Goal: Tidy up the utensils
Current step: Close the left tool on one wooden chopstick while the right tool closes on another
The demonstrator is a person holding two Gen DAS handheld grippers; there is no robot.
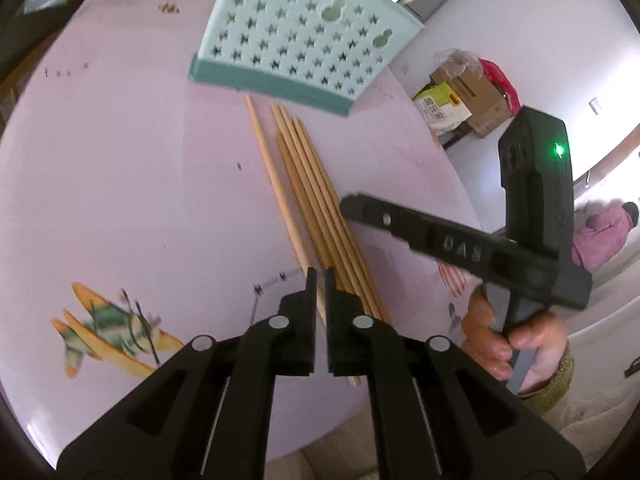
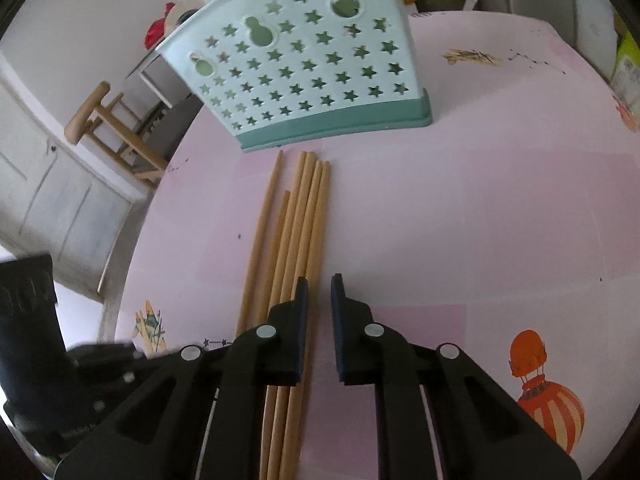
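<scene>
Wooden chopsticks (image 1: 316, 200) lie in a loose bundle on the pale pink surface (image 1: 120, 160) in the left wrist view, one stick set slightly apart to the left of the rest. Their far tips point toward a light blue-green holder (image 1: 296, 36) pierced with star-shaped holes, which stands just beyond them on a darker green base. The left claw (image 1: 320, 280) hangs over the near ends of the sticks with its jaws nearly together, only a thin slit between them, and nothing is clearly pinched there. To the right, a hand (image 1: 512, 340) holds the handle of the other black tool, whose long body reaches across over the bundle. A printed airplane (image 1: 116, 328) decorates the surface at lower left.

From the right wrist view, the same chopsticks (image 2: 296, 240) run lengthwise from the bottom edge up toward the holder (image 2: 304, 68), which stands close beyond their tips. The right claw (image 2: 319, 284) is over the right side of the bundle, its jaws drawn to a narrow gap; one stick lies in line with that gap, but whether the pads press it I cannot tell. A printed orange balloon (image 2: 548, 392) sits at lower right.
</scene>
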